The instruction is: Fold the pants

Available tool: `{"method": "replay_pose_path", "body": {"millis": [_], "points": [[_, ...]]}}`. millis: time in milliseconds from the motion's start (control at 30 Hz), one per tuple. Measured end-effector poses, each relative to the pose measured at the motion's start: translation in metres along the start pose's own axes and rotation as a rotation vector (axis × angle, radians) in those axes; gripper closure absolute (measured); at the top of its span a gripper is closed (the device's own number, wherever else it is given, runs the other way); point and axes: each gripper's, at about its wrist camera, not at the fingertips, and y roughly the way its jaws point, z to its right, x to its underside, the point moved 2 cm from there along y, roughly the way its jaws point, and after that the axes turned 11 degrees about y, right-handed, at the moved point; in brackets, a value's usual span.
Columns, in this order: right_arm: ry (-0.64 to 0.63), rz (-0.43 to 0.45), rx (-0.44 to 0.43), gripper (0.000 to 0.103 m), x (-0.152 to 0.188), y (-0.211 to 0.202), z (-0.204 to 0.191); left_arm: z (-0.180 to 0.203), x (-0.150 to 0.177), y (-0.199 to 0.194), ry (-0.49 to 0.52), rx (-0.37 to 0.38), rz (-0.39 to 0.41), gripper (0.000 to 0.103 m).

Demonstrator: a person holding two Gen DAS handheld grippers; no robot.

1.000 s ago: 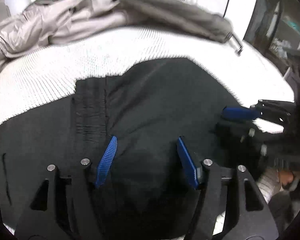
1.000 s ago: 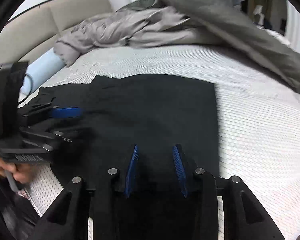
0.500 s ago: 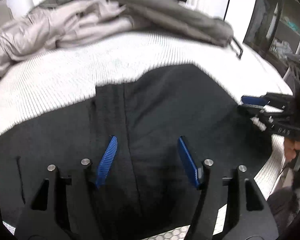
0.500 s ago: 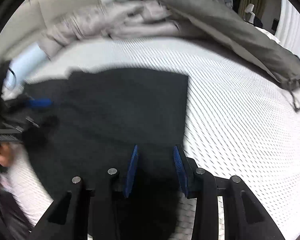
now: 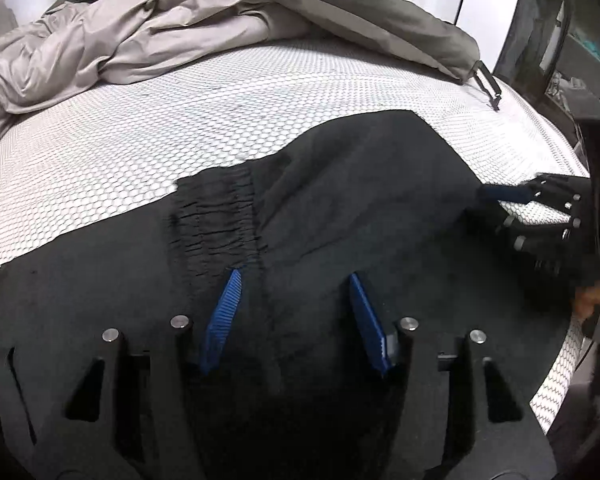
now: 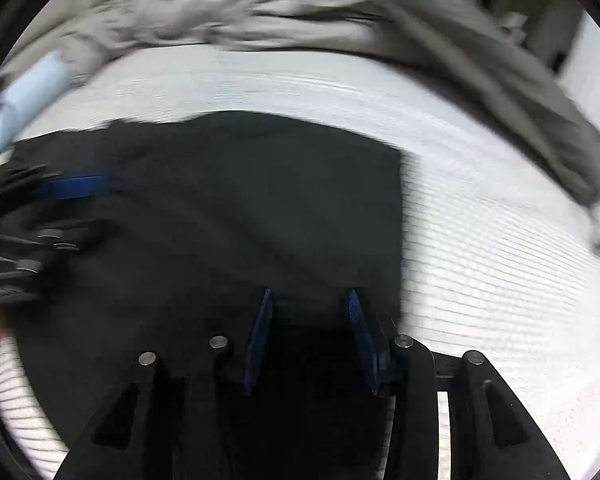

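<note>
The black pants (image 5: 340,200) lie folded on the white mesh mattress (image 5: 140,120), with the gathered elastic waistband (image 5: 216,216) on top near the middle. My left gripper (image 5: 294,280) is open over the pants, just right of the waistband, holding nothing. My right gripper (image 6: 310,296) is open above the pants' (image 6: 240,200) right edge, empty. Each gripper shows at the side of the other's view, the right one (image 5: 540,208) and the left one (image 6: 40,216). The right wrist view is blurred.
Crumpled grey bedding (image 5: 120,32) and a darker grey cover (image 5: 380,12) with a strap buckle (image 5: 488,88) lie at the far side of the mattress. A light blue roll (image 6: 28,96) sits at the far left. The mattress edge (image 5: 560,380) drops off at right.
Both grippers stayed open and shifted over the pants. The left view swung back left toward the waistband. The right gripper moved toward the pants' right edge, and its view blurred.
</note>
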Motion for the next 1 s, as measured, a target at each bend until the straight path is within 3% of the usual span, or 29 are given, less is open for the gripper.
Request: {"method": "replay_pose_path", "body": {"millis": [100,200,333,400,500,600,700,767,900,1000], "points": [[0.081,0.002,-0.004,0.063,-0.002,-0.005,0.021,0.0,0.0,-0.013,-0.027,-0.021,-0.03,0.052],[0.094,0.059,-0.088,0.061,-0.011,-0.025,0.011,0.008,-0.012,-0.03,-0.004,0.009,0.032,0.052],[0.092,0.056,-0.241,0.061,-0.024,-0.025,-0.022,0.009,-0.03,-0.003,-0.026,0.02,0.003,0.052],[0.063,0.028,-0.256,0.061,-0.027,-0.01,-0.041,0.006,-0.029,0.013,-0.017,-0.007,-0.018,0.057],[-0.021,-0.031,-0.14,0.061,-0.028,0.015,-0.056,-0.004,-0.028,0.016,-0.017,-0.006,-0.019,0.072],[-0.018,-0.016,-0.071,0.061,-0.034,0.016,-0.037,-0.017,-0.02,0.012,-0.035,-0.001,-0.018,0.073],[0.001,0.012,0.083,0.059,-0.034,0.012,-0.011,-0.014,-0.016,0.004,-0.022,-0.03,-0.035,0.073],[0.055,0.016,0.038,0.059,-0.038,0.005,-0.005,-0.01,-0.022,-0.005,-0.011,-0.057,-0.038,0.073],[0.083,0.123,-0.108,0.059,-0.055,-0.021,-0.029,-0.009,-0.042,-0.013,-0.069,-0.003,0.05,0.073],[0.134,0.091,-0.176,0.059,-0.066,-0.003,-0.054,-0.012,-0.043,0.02,-0.092,-0.016,0.0,0.073]]}}
